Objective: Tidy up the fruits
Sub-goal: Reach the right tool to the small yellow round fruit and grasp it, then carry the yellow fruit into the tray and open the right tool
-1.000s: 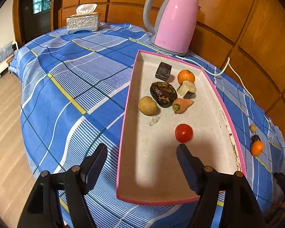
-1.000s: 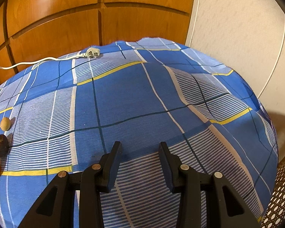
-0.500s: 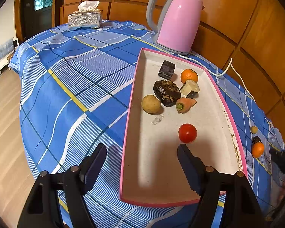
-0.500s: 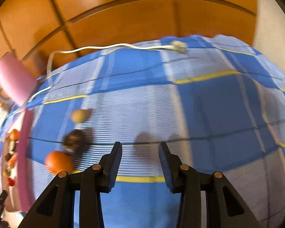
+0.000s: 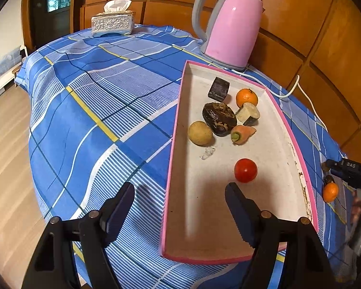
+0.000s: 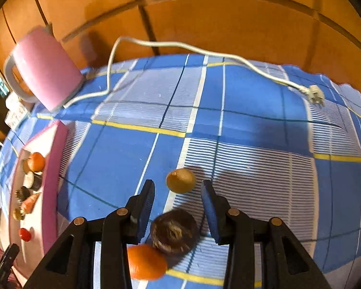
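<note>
A pink-rimmed tray (image 5: 178, 130) on the blue checked cloth holds a red tomato (image 5: 245, 170), an orange (image 5: 247, 98), a carrot piece (image 5: 241, 133), a yellow round fruit (image 5: 200, 133), a dark brown fruit (image 5: 219, 119) and other pieces. My left gripper (image 5: 179, 198) is open and empty above the tray's near end. My right gripper (image 6: 178, 193) is open and empty over three loose fruits on the cloth: a small tan one (image 6: 180, 180) beyond the fingertips, a dark brown one (image 6: 173, 231) between the fingers, an orange (image 6: 145, 261) beneath the left finger.
A pink kettle (image 5: 228, 24) stands behind the tray, its white cord (image 6: 180, 47) and plug (image 6: 314, 94) lying across the cloth. A tissue box (image 5: 112, 22) sits at the table's far left. Wooden wall panels stand behind. The tray also shows in the right wrist view (image 6: 51, 168).
My right gripper has swung left and down until the loose fruits lie between and under its fingers. It now shows at the right edge of the left wrist view. The left gripper barely moved.
</note>
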Demonstrator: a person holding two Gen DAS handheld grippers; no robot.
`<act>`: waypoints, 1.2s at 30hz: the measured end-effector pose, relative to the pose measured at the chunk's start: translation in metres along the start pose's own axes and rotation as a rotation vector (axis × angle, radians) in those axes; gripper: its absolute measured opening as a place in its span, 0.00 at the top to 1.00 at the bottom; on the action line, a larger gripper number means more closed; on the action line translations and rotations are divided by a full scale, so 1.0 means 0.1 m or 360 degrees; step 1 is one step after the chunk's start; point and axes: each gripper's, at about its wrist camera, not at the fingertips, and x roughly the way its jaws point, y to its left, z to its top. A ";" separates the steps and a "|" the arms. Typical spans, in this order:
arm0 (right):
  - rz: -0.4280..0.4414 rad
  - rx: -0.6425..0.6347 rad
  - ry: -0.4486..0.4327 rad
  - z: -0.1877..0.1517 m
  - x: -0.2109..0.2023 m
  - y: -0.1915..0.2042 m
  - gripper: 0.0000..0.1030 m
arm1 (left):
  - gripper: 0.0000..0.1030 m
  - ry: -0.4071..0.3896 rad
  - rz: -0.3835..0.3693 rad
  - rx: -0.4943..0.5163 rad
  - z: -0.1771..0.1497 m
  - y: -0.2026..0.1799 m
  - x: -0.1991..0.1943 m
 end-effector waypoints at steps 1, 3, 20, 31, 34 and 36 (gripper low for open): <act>-0.0012 -0.0018 0.0027 0.02 0.07 0.03 0.61 | 0.23 0.0001 0.0002 0.0001 0.00 0.00 0.00; -0.0032 -0.0070 0.0070 0.03 0.18 0.09 0.65 | 0.23 0.0008 0.0005 0.0000 -0.01 0.00 0.02; 0.0084 -0.0201 -0.0105 0.02 -0.17 0.31 0.71 | 0.23 0.0011 -0.0008 0.0015 -0.04 -0.03 -0.02; 0.0323 -0.0480 -0.0127 -0.31 -0.45 0.99 0.71 | 0.23 0.0000 -0.0023 0.0011 -0.06 -0.02 -0.07; 0.0383 -0.0527 -0.0099 -0.43 -0.48 1.12 0.71 | 0.23 -0.0002 -0.0029 0.0010 -0.06 -0.02 -0.08; 0.0419 -0.0566 -0.0087 -0.50 -0.50 1.20 0.71 | 0.23 -0.0004 -0.0034 0.0009 -0.06 -0.01 -0.08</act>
